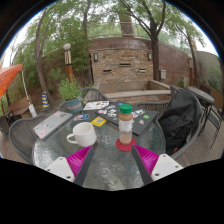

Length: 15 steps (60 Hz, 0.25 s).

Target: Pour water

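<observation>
A clear bottle (125, 124) with a green cap and orange liquid stands upright on a red coaster (124, 146) on the round glass table (108, 170), just ahead of my fingers. A white mug (82, 134) stands to its left, a little ahead of the left finger. My gripper (112, 160) is open and empty, low over the glass, with the pink pads (80, 161) spread wide. The bottle stands beyond the gap, nearer the right finger, untouched.
A laptop (52, 123), a yellow card (98, 122), papers (96, 105) and small items lie on the far half of the table. A black bag (180, 122) sits on a chair at the right. A potted plant (71, 93) and a stone fireplace (122, 62) stand behind.
</observation>
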Tool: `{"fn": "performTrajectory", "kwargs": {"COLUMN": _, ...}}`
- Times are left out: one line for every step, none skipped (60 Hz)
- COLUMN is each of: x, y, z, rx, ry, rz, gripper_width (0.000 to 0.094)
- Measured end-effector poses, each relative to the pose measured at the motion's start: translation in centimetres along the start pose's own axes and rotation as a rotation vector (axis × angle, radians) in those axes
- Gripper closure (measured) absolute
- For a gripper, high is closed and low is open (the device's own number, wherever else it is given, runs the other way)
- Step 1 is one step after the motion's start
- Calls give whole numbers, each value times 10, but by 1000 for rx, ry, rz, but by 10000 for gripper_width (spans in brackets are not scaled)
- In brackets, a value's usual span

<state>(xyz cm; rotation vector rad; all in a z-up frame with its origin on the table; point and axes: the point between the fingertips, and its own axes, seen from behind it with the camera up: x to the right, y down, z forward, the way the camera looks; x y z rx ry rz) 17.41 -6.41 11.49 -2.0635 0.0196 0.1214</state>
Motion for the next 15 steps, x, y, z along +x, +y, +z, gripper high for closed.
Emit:
{"fn": "performTrajectory", "kwargs": {"x": -6, "y": 4, "z": -9, "rx": -11, "ry": 1, "rz": 3, "gripper_width": 101}}
{"fn": "performTrajectory", "kwargs": {"x": -11, "y": 8, "z": -19, "rx": -21, "ry": 3, "rz": 6, "gripper_width": 102}}
{"fn": "performTrajectory", "kwargs": {"x": -16, "y": 13, "z": -24, "rx": -30, "ry": 3, "rz": 8, "gripper_width": 102}}
{"fn": "performTrajectory", "kwargs": {"x": -19, "y": 17, "z": -35, "rx": -37, "ry": -1, "rz": 8, "gripper_width": 101}}
{"fn": "performTrajectory", "kwargs": {"x": -26, "y": 20, "z": -44, "rx": -44, "ry": -6, "rz": 7, "gripper_width": 102}}
{"fn": "performTrajectory", "kwargs": {"x": -32, "y": 23, "z": -54, "rx": -50, "ry": -11, "rz": 7, "gripper_width": 103}}
{"fn": "performTrajectory", "kwargs": {"x": -39, "y": 26, "z": -63, "rx": -55, "ry": -16, "rz": 8, "gripper_width": 102}}
{"fn": "performTrajectory", "kwargs": {"x": -43, "y": 31, "z": -60, "rx": -62, "ry": -19, "rz": 11, "gripper_width": 102}}
{"fn": "performTrajectory", "kwargs": {"x": -49, "y": 33, "z": -80, "rx": -75, "ry": -22, "rz": 16, "gripper_width": 103}}
{"fn": "performTrajectory", "kwargs": {"x": -54, "y": 38, "z": -78, "rx": -85, "ry": -26, "rz": 20, "gripper_width": 103}}
{"fn": "performTrajectory", "kwargs": {"x": -61, "y": 40, "z": -83, "rx": -97, "ry": -30, "rz": 26, "gripper_width": 102}}
{"fn": "performTrajectory", "kwargs": {"x": -65, "y": 44, "z": -95, "rx": -107, "ry": -37, "rz": 32, "gripper_width": 102}}
{"fn": "performTrajectory", "kwargs": {"x": -69, "y": 46, "z": -103, "rx": -115, "ry": -45, "rz": 39, "gripper_width": 102}}
{"fn": "performTrajectory", "kwargs": {"x": -74, "y": 49, "z": -111, "rx": -124, "ry": -53, "rz": 45, "gripper_width": 102}}
{"fn": "performTrajectory", "kwargs": {"x": -79, "y": 51, "z": -118, "rx": -133, "ry": -62, "rz": 52, "gripper_width": 102}}
